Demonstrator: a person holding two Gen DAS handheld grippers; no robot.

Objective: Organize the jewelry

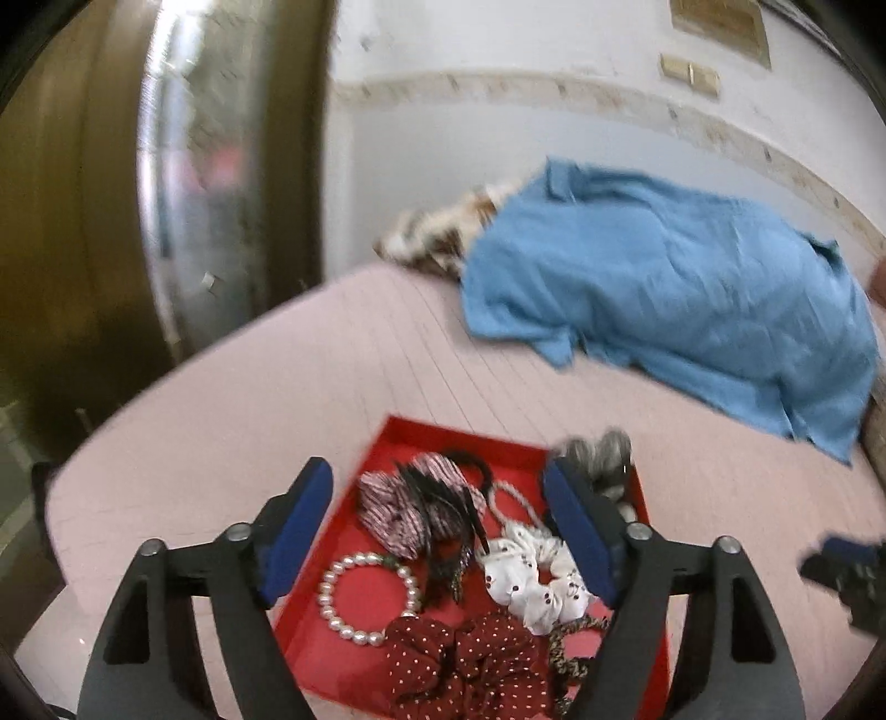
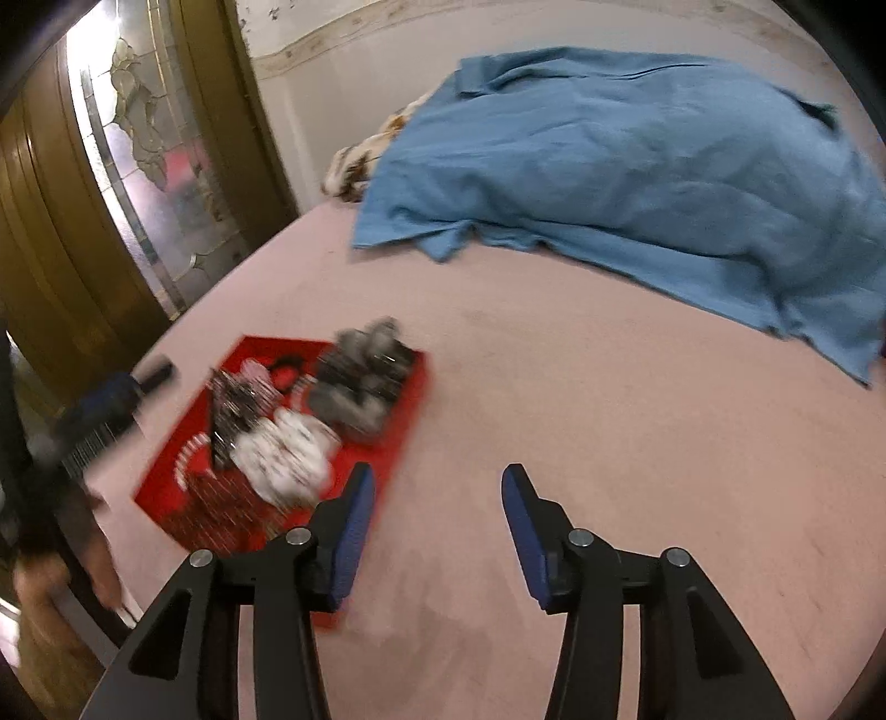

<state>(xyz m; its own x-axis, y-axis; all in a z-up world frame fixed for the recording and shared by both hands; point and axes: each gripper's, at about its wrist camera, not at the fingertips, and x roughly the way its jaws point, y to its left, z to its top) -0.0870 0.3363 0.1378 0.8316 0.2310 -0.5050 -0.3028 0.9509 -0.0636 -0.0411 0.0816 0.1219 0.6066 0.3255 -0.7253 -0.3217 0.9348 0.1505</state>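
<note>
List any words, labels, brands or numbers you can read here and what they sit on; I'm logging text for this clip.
None can be read.
Gold rectangular wall plaque: any lettering is too blurred to read.
White fabric scrunchie in the red flat tray: dark marks only, no legible letters.
Blue cloth, pink bedsheet and both claws: no text visible.

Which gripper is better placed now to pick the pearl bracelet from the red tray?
Left. The left gripper is open directly above the red tray, with the pearl bracelet just below its fingers. The right gripper is also open but points at bare pink bedsheet beside the tray.
</note>
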